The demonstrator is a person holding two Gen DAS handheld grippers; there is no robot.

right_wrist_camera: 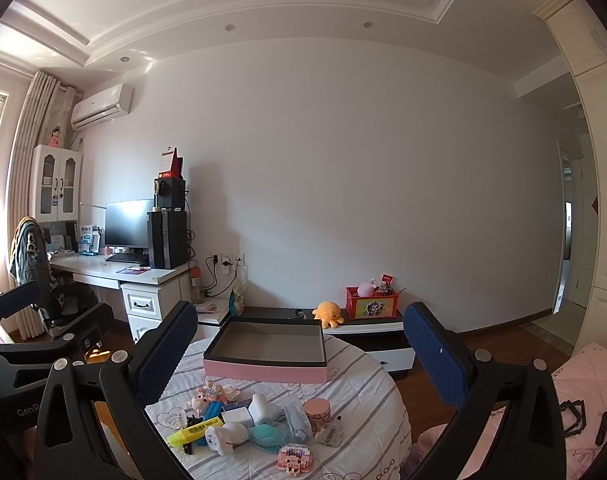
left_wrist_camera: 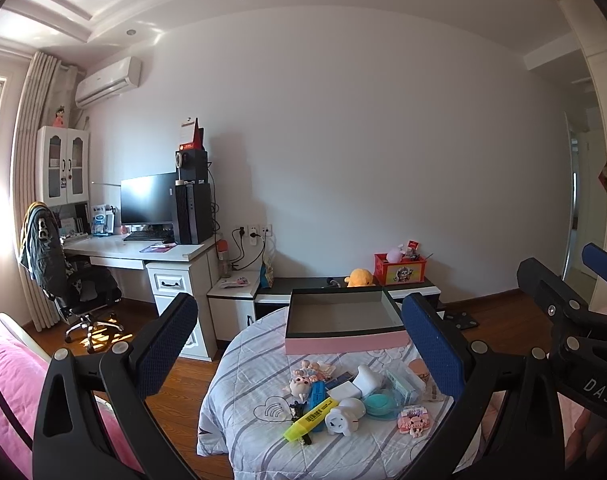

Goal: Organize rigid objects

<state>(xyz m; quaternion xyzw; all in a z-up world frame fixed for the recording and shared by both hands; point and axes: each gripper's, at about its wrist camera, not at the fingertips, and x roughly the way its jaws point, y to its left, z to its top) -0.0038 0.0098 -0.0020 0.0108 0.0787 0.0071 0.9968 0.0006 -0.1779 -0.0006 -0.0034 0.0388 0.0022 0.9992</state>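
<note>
Both hand-held grippers, left (left_wrist_camera: 299,344) and right (right_wrist_camera: 299,346), wide apart, empty; readable lettering "DAS", "GenR".

Right gripper (right_wrist_camera: 299,350) fingers spread wide, holding nothing, above cluttered round striped-cloth table (right_wrist_camera: 367,380); open pink-sided cardboard box (right_wrist_camera: 265,372) behind small toys.

You get open room above the striped round quilted table (left_wrist_camera: 247,364); both grippers hang clear over it. Small toys crowd the near half, yellow highlighter (right_wrist_camera: 195,431) touching neighbours. The pink-sided shallow open box (right_wrist_camera: 265,350) blocks the far edge.
</note>
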